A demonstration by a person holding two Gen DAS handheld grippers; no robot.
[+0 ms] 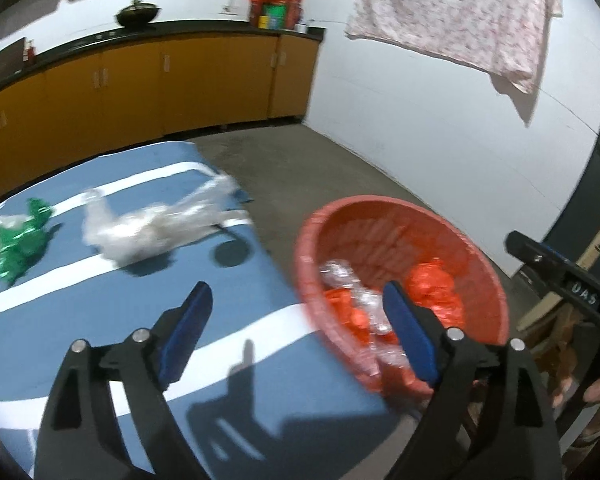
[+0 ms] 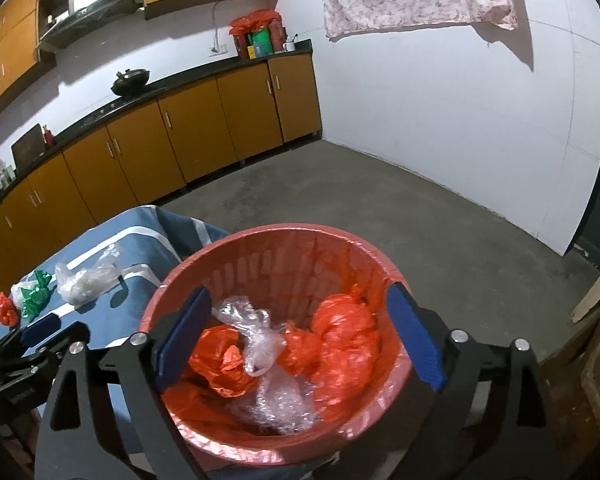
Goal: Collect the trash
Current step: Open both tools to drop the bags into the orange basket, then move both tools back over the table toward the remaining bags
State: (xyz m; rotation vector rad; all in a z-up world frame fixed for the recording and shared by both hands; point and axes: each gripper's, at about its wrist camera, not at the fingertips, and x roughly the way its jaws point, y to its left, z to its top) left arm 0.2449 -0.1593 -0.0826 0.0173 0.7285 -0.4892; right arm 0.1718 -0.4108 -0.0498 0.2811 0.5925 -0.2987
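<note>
Honestly the clear plastic bag [image 1: 148, 228] lay on the desk [image 1: 240, 344] left of the red basket [image 1: 496, 292], long axis pointing toward it, nearer the left hand-held gripper [image 1: 296, 336], which gaped wide and empty, like the right hand-held gripper [image 2: 300, 336] over the basket.

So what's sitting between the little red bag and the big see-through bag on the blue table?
A crumpled green bag, with a bit of clear plastic beside it, sits between the red bag and the clear bag. The right wrist view shows it.

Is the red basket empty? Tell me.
No. The red basket already holds crumpled orange bags and clear plastic wrap.
</note>
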